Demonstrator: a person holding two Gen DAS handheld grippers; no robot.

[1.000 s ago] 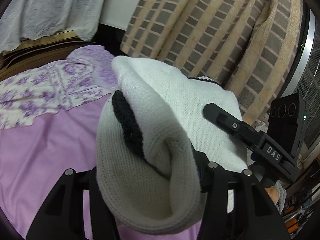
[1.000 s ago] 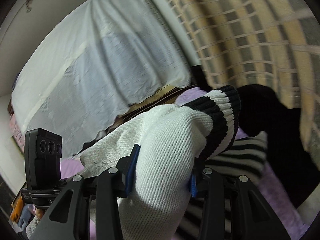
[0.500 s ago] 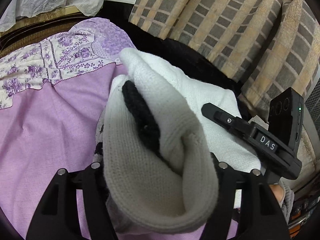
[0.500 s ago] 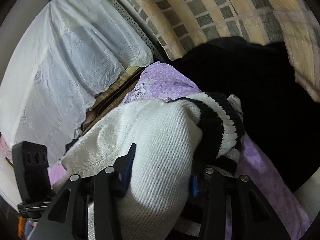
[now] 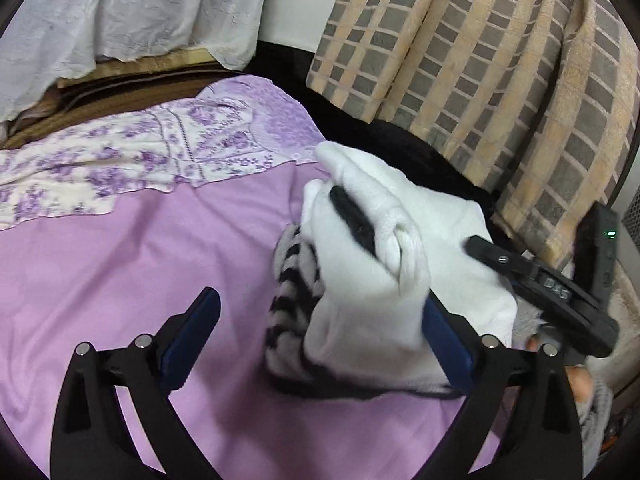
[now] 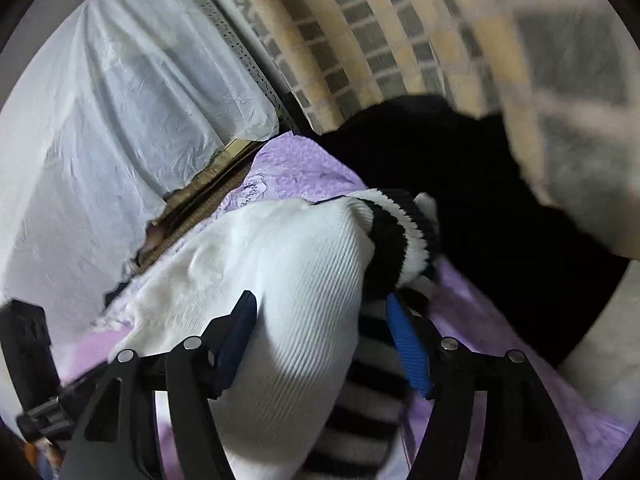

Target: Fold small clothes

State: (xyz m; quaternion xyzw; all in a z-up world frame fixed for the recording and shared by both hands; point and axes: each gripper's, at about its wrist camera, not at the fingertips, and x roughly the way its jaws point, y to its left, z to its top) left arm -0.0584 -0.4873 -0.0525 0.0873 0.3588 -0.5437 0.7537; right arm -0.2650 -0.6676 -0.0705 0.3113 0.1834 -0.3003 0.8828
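A small white knit sweater (image 5: pixel 372 280) with black-striped trim lies bunched on the purple bed sheet (image 5: pixel 120 264). My left gripper (image 5: pixel 316 336) is open; the sweater rests against its right finger (image 5: pixel 444 332), apart from the left one. In the right wrist view the sweater (image 6: pixel 288 292) sits between the fingers of my right gripper (image 6: pixel 320 336), which is shut on it; its striped cuff (image 6: pixel 396 232) folds over at the top. The right gripper's body (image 5: pixel 540 280) shows in the left wrist view.
A floral purple-and-white cloth (image 5: pixel 120 160) lies at the sheet's far left. A checked beige-grey blanket (image 5: pixel 480 60) hangs at the back right, with a dark garment (image 6: pixel 480 200) below it. White lace curtains (image 5: pixel 120 8) hang behind.
My left gripper has opened and let go of the sweater, which has dropped lower onto the sheet. My right gripper still holds it and has come down with it.
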